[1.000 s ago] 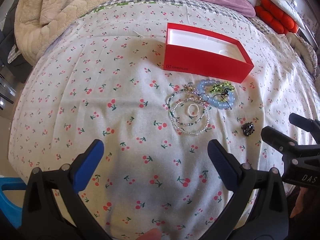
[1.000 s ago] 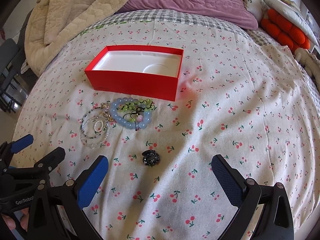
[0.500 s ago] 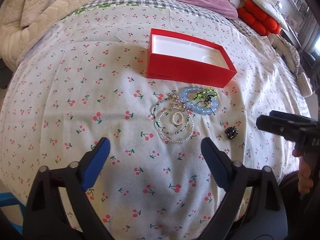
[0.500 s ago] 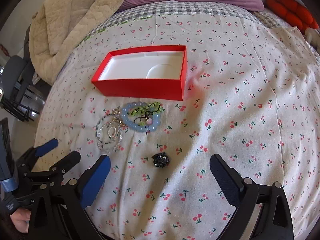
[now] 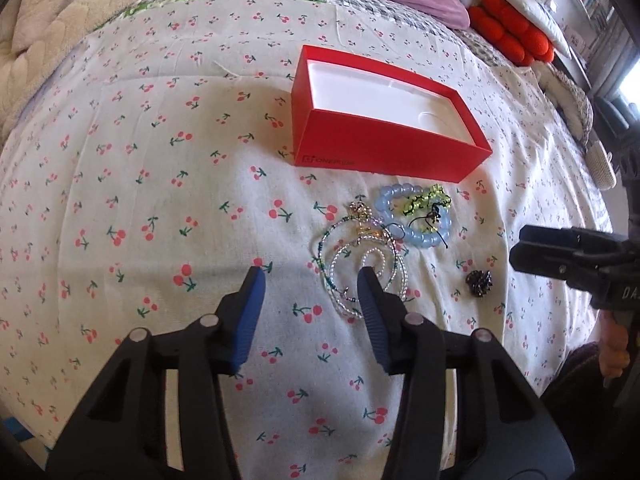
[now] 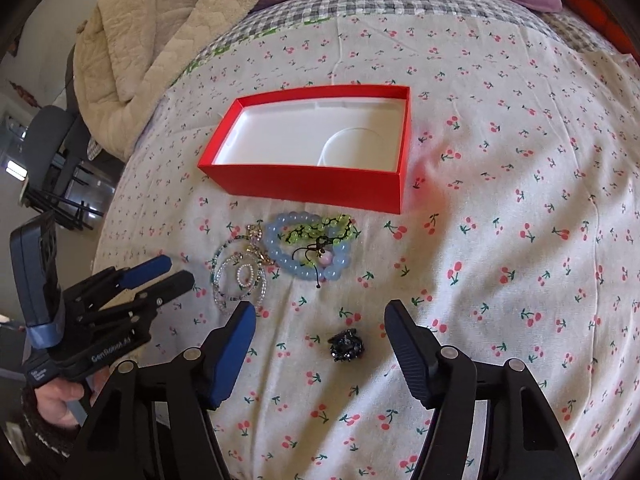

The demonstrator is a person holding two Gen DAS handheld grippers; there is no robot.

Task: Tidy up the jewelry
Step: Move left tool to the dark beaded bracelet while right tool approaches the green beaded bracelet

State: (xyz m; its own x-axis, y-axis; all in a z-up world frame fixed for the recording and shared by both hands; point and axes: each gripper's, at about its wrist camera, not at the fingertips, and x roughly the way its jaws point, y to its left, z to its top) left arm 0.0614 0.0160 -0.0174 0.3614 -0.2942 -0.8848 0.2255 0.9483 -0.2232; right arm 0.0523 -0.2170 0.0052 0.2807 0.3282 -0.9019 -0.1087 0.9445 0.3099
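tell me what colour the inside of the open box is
White inside the red box, red outside; clearest in the right wrist view.

Left gripper — jaws narrowed, moved in to the pearl strands, its right finger now over them. Right gripper — jaws narrowed, black ornament now between the fingers at 6 o'clock.

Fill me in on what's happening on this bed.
A person holds a tool in each hand over a cherry-print bedspread. The left tool hangs open beside the beaded necklaces; the right tool hangs open around a small dark ornament. The red box has nothing in it.
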